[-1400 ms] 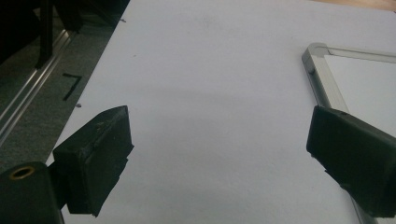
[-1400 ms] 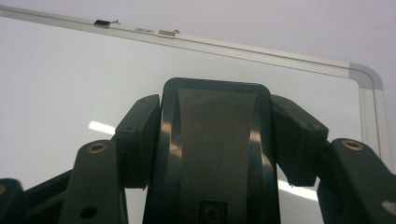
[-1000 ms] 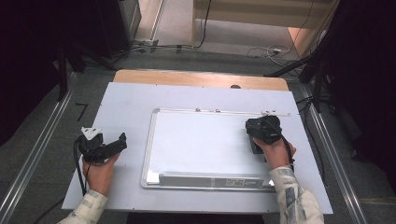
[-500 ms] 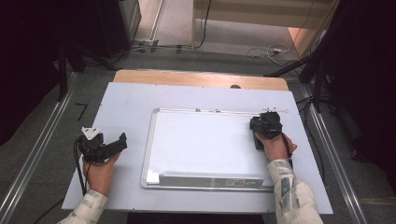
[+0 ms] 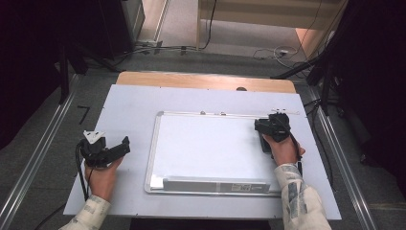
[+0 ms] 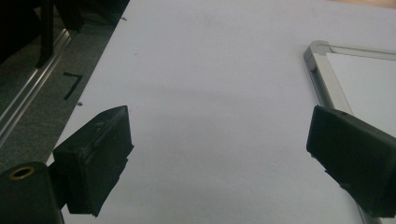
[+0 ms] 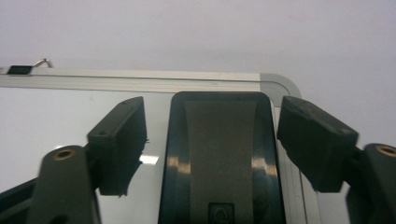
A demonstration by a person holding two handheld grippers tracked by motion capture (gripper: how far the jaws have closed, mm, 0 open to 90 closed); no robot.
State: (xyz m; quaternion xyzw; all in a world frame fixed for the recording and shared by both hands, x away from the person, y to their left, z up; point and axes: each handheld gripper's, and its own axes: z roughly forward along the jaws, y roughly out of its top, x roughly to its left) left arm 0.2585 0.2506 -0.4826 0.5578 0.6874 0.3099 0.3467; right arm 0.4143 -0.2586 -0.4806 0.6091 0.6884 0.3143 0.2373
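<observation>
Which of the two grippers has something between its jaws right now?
The right gripper: a black eraser on the whiteboard sits between its open jaws, gaps either side. The left gripper has only bare table between its jaws.

Left of the whiteboard (image 5: 210, 148) the table (image 5: 134, 105) lies bare for my left gripper (image 6: 219, 154); an eraser (image 7: 219, 158) sits between my right gripper's (image 7: 210, 140) spread jaws.

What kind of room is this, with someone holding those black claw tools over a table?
Probably a lab or workshop set up for recording hand tasks. A whiteboard lies flat on a pale table, metal rails line the grey floor, and loose cables trail beyond it.
</observation>
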